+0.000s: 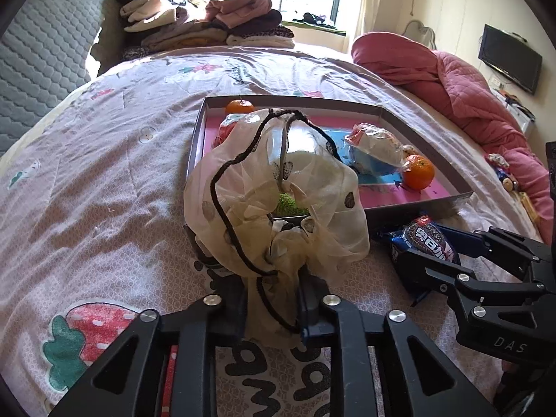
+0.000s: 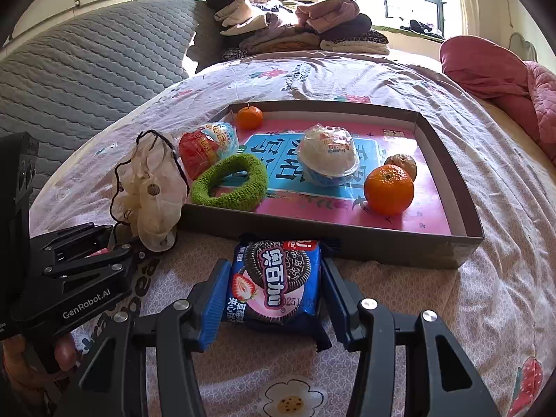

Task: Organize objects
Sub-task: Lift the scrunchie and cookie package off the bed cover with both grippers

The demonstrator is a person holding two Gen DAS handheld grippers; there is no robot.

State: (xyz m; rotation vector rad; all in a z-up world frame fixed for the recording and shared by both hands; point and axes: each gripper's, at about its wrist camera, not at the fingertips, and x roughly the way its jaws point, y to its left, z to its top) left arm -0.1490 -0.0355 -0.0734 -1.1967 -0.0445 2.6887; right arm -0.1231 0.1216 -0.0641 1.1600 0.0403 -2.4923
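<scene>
While the cream organza scrunchie [image 1: 278, 205] hangs bunched in the left tongs [image 1: 274, 316], which are clenched on its lower folds and its black cord, it sits just outside the near-left corner of the cardboard tray [image 2: 365, 243], likely so it can be carried over the rim. Just beside it, the right tongs [image 2: 274, 295] straddle the cookie packet [image 2: 278, 281], which lies on the bed [image 2: 486, 305] against the tray's front wall; the blue pads sit at its 2 long edges, seemingly pressing, though I judge that grip as barely made. Inside the tray already lie a green knitted ring [image 2: 231, 182], 2 wrapped cups [image 2: 328, 156] and 2 oranges [image 2: 389, 191], so sorting looks well advanced.
</scene>
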